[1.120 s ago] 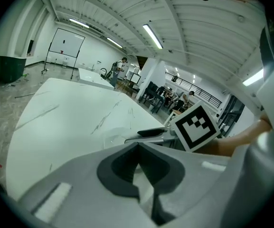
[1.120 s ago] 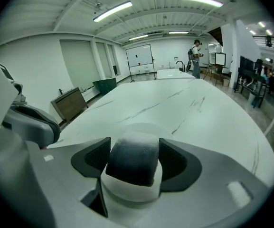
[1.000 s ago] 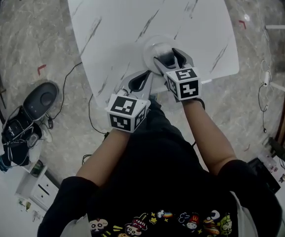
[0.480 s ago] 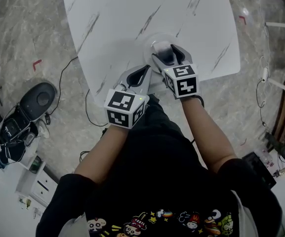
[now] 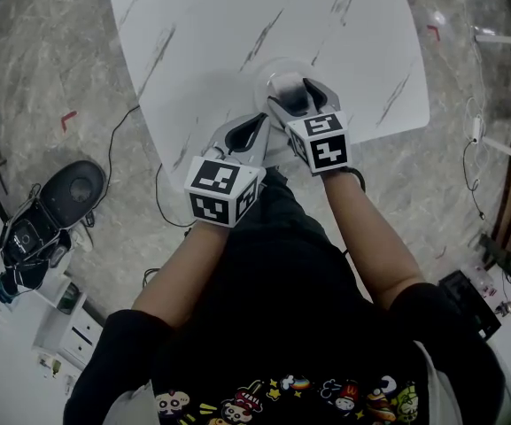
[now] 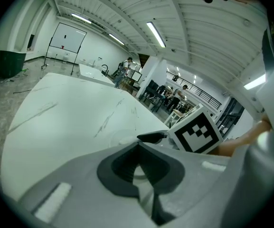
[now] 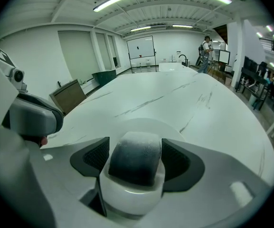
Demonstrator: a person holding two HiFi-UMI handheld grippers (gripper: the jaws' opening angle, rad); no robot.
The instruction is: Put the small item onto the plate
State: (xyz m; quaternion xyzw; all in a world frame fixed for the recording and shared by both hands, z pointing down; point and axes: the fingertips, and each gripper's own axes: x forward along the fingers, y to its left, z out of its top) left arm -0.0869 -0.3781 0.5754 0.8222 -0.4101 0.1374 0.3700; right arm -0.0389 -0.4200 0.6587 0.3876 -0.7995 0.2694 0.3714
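A small round item (image 7: 136, 161), white with a dark grey face, sits between the dark pads of my right gripper (image 7: 136, 167), which is shut on it. It hangs just over the near part of the white plate (image 7: 167, 127). In the head view the right gripper (image 5: 299, 94) reaches over the plate (image 5: 273, 71) near the table's front edge. My left gripper (image 5: 248, 135) rests just left of it, at the table's edge, with its jaws shut and nothing held. From the left gripper view the plate (image 6: 109, 137) lies ahead, and the right gripper's marker cube (image 6: 196, 132) is at its right.
The white marble-patterned table (image 5: 237, 25) stretches beyond the plate. On the floor at the left lie a dark round device (image 5: 71, 189), cables and small boxes (image 5: 56, 321). People and furniture stand far off in the hall.
Hardly anything differs: both grippers keep their places by the plate, and only the head view has shifted a little.
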